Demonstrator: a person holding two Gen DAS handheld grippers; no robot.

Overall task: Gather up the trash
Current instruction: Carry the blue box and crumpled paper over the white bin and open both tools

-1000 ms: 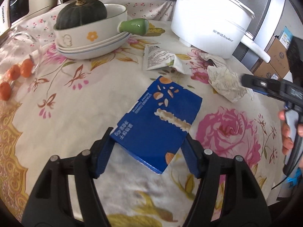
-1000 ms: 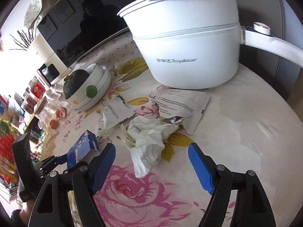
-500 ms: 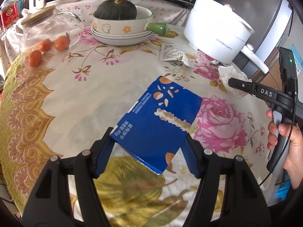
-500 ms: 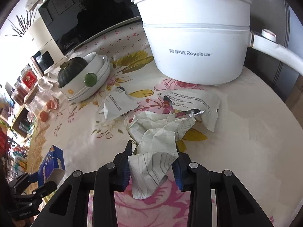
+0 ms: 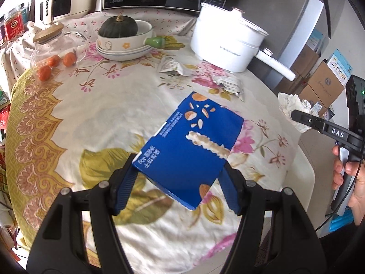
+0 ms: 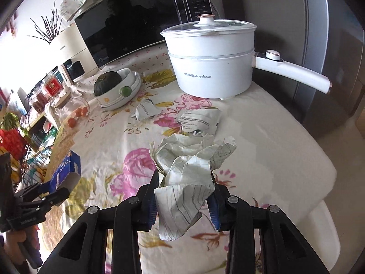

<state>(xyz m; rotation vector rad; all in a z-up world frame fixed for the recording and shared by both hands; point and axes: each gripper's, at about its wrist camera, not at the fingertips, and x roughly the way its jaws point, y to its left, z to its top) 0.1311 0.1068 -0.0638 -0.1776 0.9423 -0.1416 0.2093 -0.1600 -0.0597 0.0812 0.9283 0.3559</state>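
Both grippers have risen and drawn back from the table since the earlier frames, each carrying a piece of trash. The right gripper (image 6: 183, 193), whose jaws stood wide on either side of the crumpled paper (image 6: 189, 169) a second ago, has just been closing and now clamps that paper between its pads; the wad bulges ahead of the jaws and a flap hangs below them, clear of the tablecloth (image 6: 273, 150). The left gripper (image 5: 180, 186) grips the blue box (image 5: 191, 146) across its near end, as it did before, with most of the box projecting ahead of the jaws and lifted off the cloth.

Step in hand, as judged: carrying the two collected items away from the table toward a bin. No bin shows in either view, so its place cannot be stated.

Outstanding items: two torn foil wrappers lie flat on the cloth well ahead of both sets of jaws, the first wrapper (image 6: 146, 111) nearer the stacked bowls (image 6: 118, 91), the second wrapper (image 6: 200, 119) in front of the white electric pot (image 6: 212, 68).

Next move calls for both grips to hold firm through the carry. The paper is loose and light, so its hanging flap could snag or slip; the box is held at one end only and may pivot if swung quickly.
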